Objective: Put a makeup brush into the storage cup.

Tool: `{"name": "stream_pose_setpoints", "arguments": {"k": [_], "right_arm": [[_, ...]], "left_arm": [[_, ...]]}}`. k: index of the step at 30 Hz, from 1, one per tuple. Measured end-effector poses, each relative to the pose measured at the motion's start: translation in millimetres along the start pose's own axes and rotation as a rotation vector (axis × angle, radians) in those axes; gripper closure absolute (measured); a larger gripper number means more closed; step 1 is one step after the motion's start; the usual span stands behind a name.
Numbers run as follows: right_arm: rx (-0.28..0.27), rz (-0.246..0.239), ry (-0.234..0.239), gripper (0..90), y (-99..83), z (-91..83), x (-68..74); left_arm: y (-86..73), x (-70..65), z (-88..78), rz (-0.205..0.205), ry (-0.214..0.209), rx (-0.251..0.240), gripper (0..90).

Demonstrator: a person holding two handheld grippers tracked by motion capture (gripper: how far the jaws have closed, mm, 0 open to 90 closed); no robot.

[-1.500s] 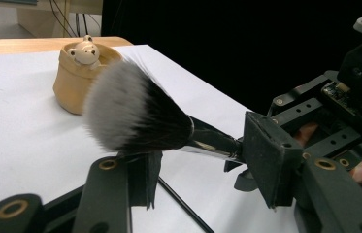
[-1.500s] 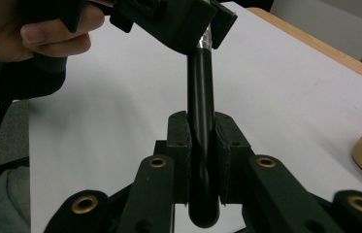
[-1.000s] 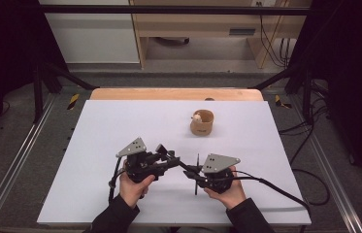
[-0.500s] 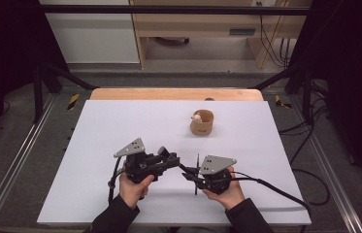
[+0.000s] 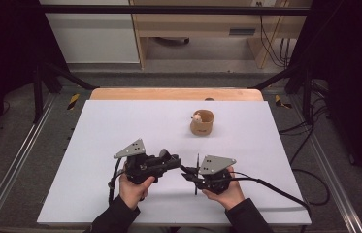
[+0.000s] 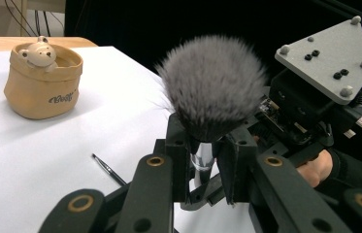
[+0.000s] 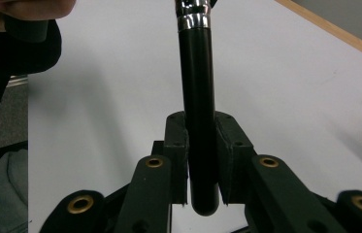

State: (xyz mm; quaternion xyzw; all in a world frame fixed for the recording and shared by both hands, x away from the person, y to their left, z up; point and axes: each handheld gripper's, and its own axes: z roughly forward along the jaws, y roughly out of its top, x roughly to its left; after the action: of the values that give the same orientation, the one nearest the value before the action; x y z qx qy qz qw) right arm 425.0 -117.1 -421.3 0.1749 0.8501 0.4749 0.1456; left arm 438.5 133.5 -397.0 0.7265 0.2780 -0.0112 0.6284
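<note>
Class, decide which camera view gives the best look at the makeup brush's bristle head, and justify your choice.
The left gripper view: the makeup brush has its fluffy grey head close and sharp above the left gripper, whose jaws have just been closing on its ferrule. The right gripper view shows its black handle; in the high view it is too small to make out.

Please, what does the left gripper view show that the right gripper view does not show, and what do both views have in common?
Left gripper view: the fluffy grey head of the makeup brush, a tan pouch with a bear figure, a thin brush lying on the table, and the left hand-held gripper, whose jaws have just been closing on the silver ferrule. Right gripper view: the black handle, clamped by the right hand-held gripper. Shared: the ferrule and the white table.
</note>
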Motion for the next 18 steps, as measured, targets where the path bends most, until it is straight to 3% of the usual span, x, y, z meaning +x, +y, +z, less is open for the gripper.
{"name": "stream_pose_setpoints", "arguments": {"k": [8,15,18], "right_arm": [[-0.006,0.014,-0.007,70.9,0.3,-0.6,-0.6],[-0.034,0.018,-0.057,50.4,3.2,-5.0,-1.5],[-0.039,0.022,-0.065,47.9,3.9,-6.2,-1.7]], "left_arm": [[1.8,-3.3,-1.4,0.030,0.023,0.009,76.4],[3.0,-3.1,-2.8,0.055,0.088,0.034,76.4],[2.4,-4.0,-1.0,0.065,0.113,0.049,76.4]]}}
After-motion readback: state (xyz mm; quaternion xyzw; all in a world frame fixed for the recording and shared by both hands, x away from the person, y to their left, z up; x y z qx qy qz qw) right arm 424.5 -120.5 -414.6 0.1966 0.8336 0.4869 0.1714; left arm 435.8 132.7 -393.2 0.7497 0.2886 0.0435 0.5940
